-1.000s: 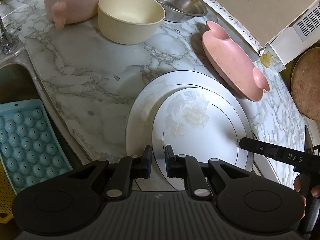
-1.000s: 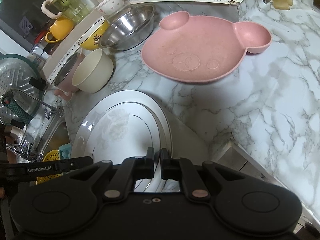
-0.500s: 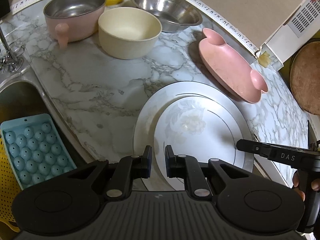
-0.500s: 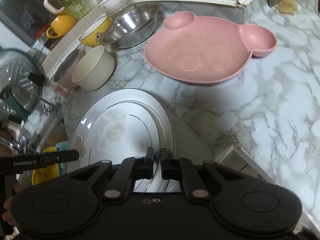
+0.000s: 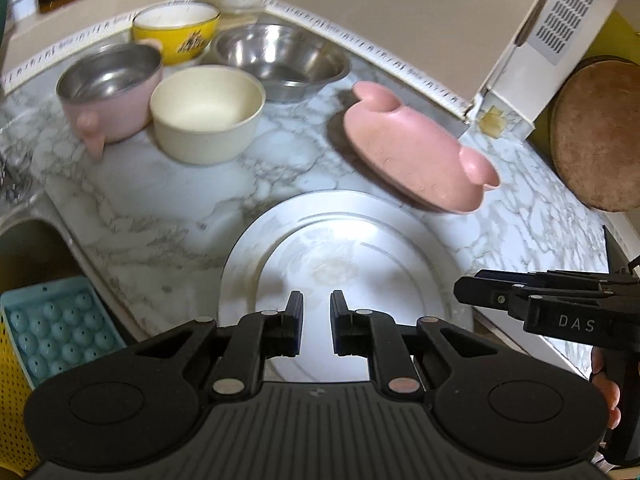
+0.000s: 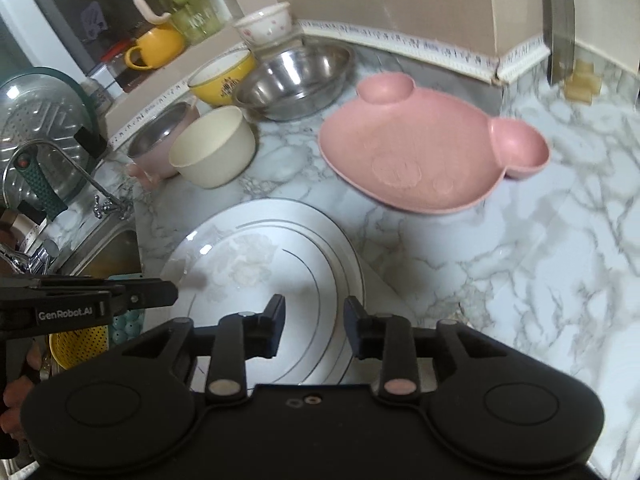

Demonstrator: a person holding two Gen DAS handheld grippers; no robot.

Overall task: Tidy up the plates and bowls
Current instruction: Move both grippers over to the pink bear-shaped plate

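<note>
Since the earlier frame both hand-held grippers have risen off the plates: right hand-held gripper [image 6: 314, 326] opening, empty; left hand-held gripper [image 5: 316, 322] slightly parted, empty. Small floral white china plate [image 5: 344, 272] rests stacked on large white plate [image 5: 248, 256] at the marble bench [image 5: 160, 208] edge. Outstanding, apparently: pink bear-shaped plate [image 6: 420, 152], cream bowl [image 5: 206, 114].

Blue ice-ball tray [image 5: 60, 328] over yellow colander [image 6: 80, 346] in sink; round wooden board [image 5: 600, 136] right.

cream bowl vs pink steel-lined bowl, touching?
Cannot tell. In the left wrist view the cream bowl overlaps the pink steel-lined bowl with no visible gap; the right wrist view shows the same overlap, and neither shows contact plainly.
</note>
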